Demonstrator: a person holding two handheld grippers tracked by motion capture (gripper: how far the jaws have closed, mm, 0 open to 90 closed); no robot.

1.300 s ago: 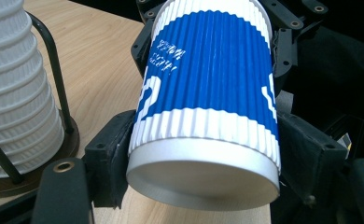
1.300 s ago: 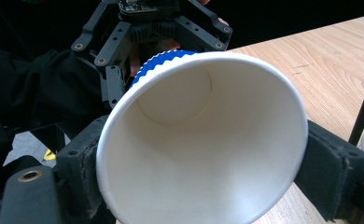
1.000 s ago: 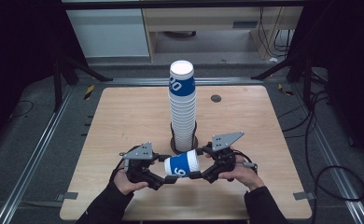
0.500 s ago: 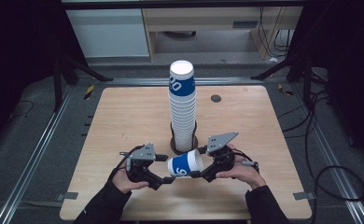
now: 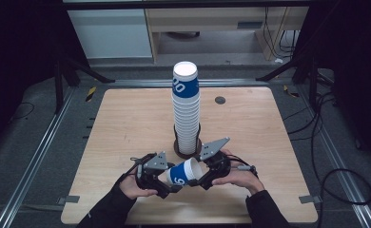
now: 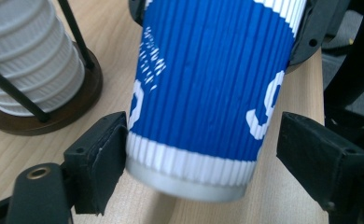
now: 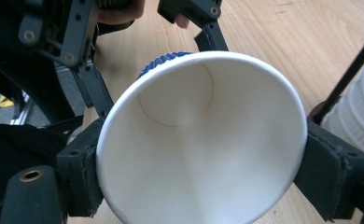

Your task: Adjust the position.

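Table [image 5: 126, 123]: light wood top with rounded corners, on a dark floor with rails along both sides.
Stack [image 5: 186, 109]: tall column of ribbed paper cups, blue on the top one, standing upright in a holder at mid-table; its white ribs also show at the edge of both gripper views.
Holder [image 5: 178, 148]: dark round base with thin black uprights around the foot of the stack, just beyond the two grippers.
Cup [image 5: 184, 173]: single blue ribbed cup with white lettering, lying roughly level above the near part of the table, between the two grippers; its open mouth faces the right gripper, its base the left one.
Right gripper [image 5: 203, 176]: jaws clamped on the cup at its rim, one pad on each side of the wide white mouth; the right gripper view looks straight into the cup.
Left gripper [image 5: 170, 182]: jaws apart, having just been opening, now eased in a little; the cup's base end sits between them, one pad at its side, the other clearly off it.
Hands: one behind each gripper, dark sleeves coming in from the near edge.
Disc [image 5: 220, 100]: small dark round mark on the table, well right of the stack.
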